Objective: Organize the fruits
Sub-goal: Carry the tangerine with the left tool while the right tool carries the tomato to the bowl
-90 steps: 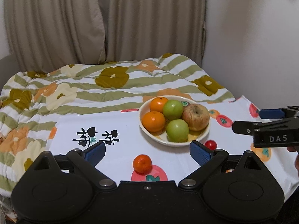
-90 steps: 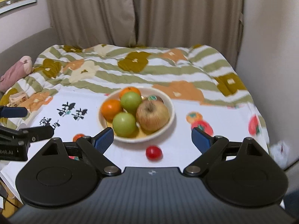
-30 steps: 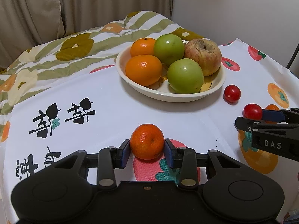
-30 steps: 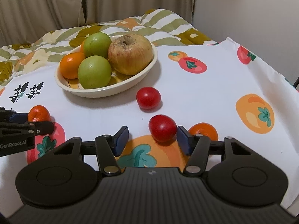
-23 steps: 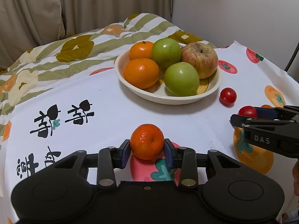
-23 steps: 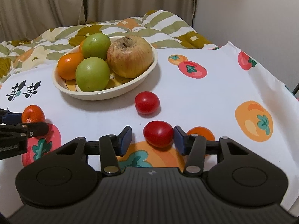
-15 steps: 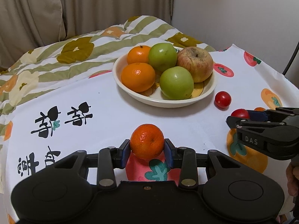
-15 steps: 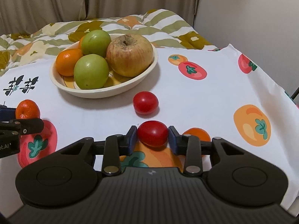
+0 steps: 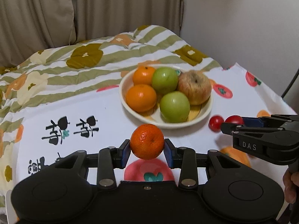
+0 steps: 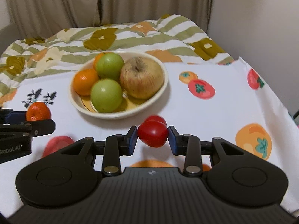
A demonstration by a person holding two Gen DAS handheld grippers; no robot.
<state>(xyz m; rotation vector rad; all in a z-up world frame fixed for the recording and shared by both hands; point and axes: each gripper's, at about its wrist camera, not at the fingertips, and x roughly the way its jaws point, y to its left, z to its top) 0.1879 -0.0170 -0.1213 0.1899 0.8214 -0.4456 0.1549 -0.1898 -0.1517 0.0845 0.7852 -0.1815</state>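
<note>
Beyond both jaws, a fruit-print tablecloth meets beige curtains; left gripper clenches a mandarin, right gripper a tomato.

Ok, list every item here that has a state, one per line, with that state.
Left gripper: jaws shut on the small orange mandarin, lifted off the cloth.
Right gripper: jaws shut on the red cherry tomato, lifted.
Second red cherry tomato: loose on the printed white tablecloth.
Cream ceramic bowl: upright, holding two oranges, two green apples, one wrinkled apple.
</note>
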